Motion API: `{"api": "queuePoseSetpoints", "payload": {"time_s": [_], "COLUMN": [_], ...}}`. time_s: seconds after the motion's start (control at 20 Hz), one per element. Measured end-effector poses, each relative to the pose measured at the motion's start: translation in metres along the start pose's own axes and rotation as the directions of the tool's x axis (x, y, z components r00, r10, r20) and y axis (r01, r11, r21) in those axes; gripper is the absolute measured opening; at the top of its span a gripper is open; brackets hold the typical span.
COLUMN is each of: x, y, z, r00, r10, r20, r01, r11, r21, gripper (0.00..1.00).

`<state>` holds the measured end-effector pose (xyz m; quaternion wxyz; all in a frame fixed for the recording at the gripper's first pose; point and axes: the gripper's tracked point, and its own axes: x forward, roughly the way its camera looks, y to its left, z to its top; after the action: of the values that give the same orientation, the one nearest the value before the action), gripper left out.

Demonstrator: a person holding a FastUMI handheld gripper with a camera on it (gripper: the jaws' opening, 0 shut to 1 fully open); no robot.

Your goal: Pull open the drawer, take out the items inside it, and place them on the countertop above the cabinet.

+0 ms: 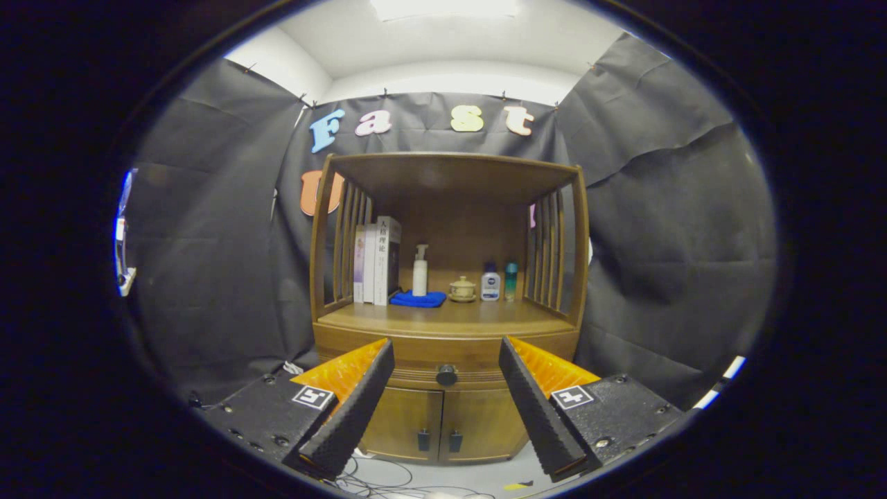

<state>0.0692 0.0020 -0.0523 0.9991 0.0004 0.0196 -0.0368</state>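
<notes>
Tongs spread wide, gripping nothing — drawer knob well ahead between them, drawer closed

1. You cannot see inside the drawer at centre frame: its front sits flush and hides the contents.
2. The gripper, fingers spread wide, covers both ends of the drawer front and the upper outer corners of the cabinet doors.
3. Small bottles on the countertop, right of centre, are too small to identify.
4. Cables at the bottom are cut off.

Gripper fingers spread wide, nothing held; closed drawer's knob framed between them at lower centre, well beyond.
</notes>
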Motion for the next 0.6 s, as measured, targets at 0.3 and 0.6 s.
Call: {"api": "queuePoseSetpoints", "payload": {"time_s": [0.3, 0.6], "x": [0.063, 0.14], "y": [0.002, -0.006], "z": [-0.053, -0.099], "r00": [1.0, 0.995], "r10": [-0.013, -0.033], "r20": [-0.024, -0.093], "r01": [0.014, 0.034], "r11": [1.0, 0.999], "r21": [0.006, 0.01], "gripper": [0.99, 0.99]}}
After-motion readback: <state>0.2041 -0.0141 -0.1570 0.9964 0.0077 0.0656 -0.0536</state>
